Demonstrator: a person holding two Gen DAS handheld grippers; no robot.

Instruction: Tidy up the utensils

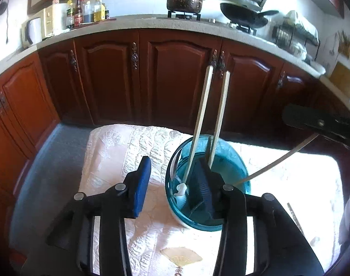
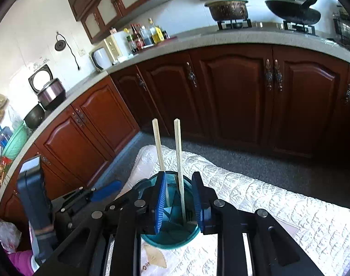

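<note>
- 2 wooden chopsticks are seen standing upright inside the teal glass cup, leaning on its far rim; this part of the task is judged done.
- The cup is seen resting on the white quilted cloth, well in front of the brown cabinets.
- A thin pale strip is noted beyond the cup's right rim, touching or just behind it; whether it is a utensil left to sort cannot be told.
- Left gripper: jaws are held wide and empty, with 1 pad left of the cup and the other over its mouth.
- Right gripper: tilted down over the cup, jaws are parted slightly around 1 chopstick, pads not pressing.
- No other utensils are seen on the cloth.
</note>
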